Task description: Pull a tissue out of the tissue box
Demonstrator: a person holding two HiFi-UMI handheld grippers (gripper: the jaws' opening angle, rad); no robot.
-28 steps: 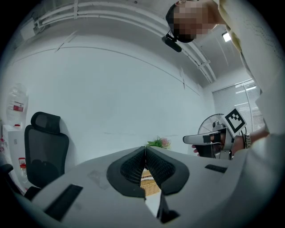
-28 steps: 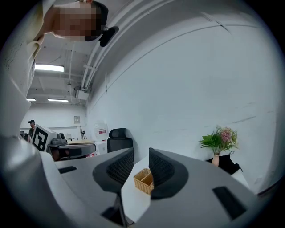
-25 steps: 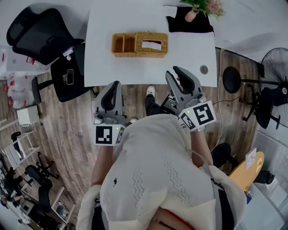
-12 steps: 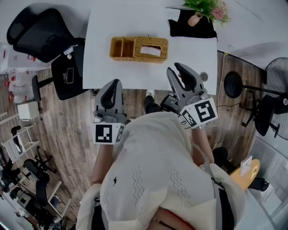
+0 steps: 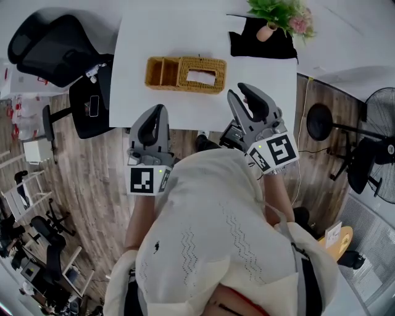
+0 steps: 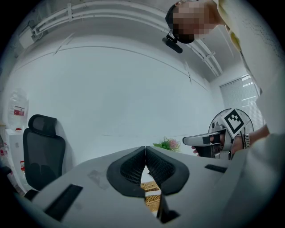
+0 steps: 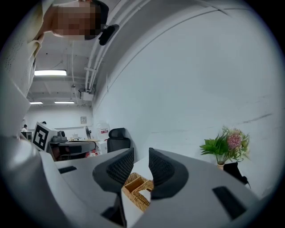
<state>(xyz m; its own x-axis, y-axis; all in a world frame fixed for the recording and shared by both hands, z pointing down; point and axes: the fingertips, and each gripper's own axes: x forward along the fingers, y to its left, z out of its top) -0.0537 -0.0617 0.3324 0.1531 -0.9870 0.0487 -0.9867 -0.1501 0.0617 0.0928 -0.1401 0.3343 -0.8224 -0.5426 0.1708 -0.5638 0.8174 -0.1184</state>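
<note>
A wicker tissue box (image 5: 185, 74) with a side compartment stands on the white table (image 5: 259, 74); white tissue (image 5: 201, 76) shows in its top slot. My left gripper (image 5: 156, 115) hovers at the table's near edge, short of the box, with its jaws touching at the tips and nothing in them. My right gripper (image 5: 245, 94) is over the near edge to the right of the box, its jaws a little apart and empty. The left gripper view shows the left gripper (image 6: 145, 149) with the box (image 6: 152, 201) below its jaws. In the right gripper view the box (image 7: 136, 187) lies beyond the right gripper (image 7: 141, 155).
A potted plant (image 5: 278, 15) on a black cloth (image 5: 262, 43) stands at the table's far right corner. A black office chair (image 5: 49, 43) is left of the table, with a fan (image 5: 376, 160) and stool at the right. The floor is wood.
Both grippers have come a little forward to the table's near edge. The head view has shifted, so the box sits slightly further left. Nothing was taken hold of.
</note>
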